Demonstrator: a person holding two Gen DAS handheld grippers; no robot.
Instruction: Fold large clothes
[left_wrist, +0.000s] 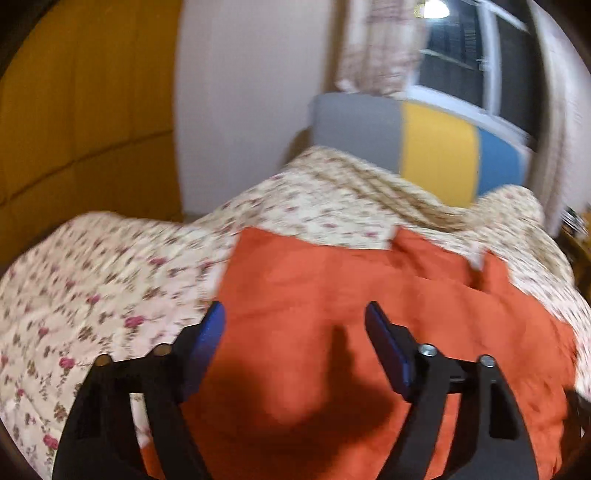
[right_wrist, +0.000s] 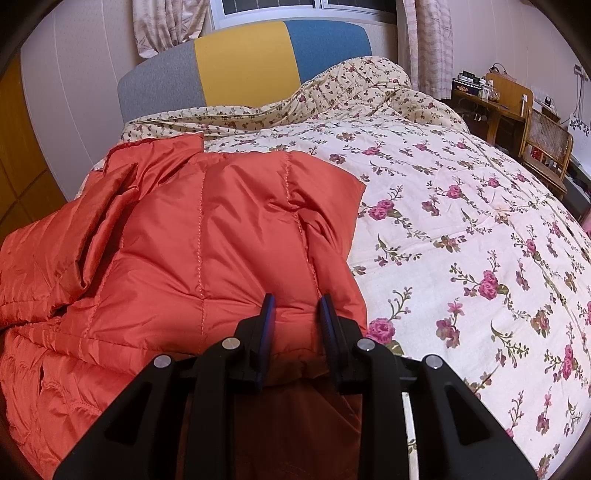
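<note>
Left claw (left_wrist: 295, 317) wide open above orange jacket (left_wrist: 351, 332), right claw (right_wrist: 297, 299) pinching its fold

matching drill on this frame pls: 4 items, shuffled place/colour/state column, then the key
Items:
1. orange quilted jacket
2. floral quilt
3. headboard
4. left gripper

Descriptions:
A. grey, yellow and blue panels
B. jaws wide apart, above orange fabric, nothing between them
C. cream with pink roses, spread over the bed
D. lies on the bed's left part, near edge between the right gripper's jaws

Pairs: 1-D, 2-C, 3-A, 4-B
</note>
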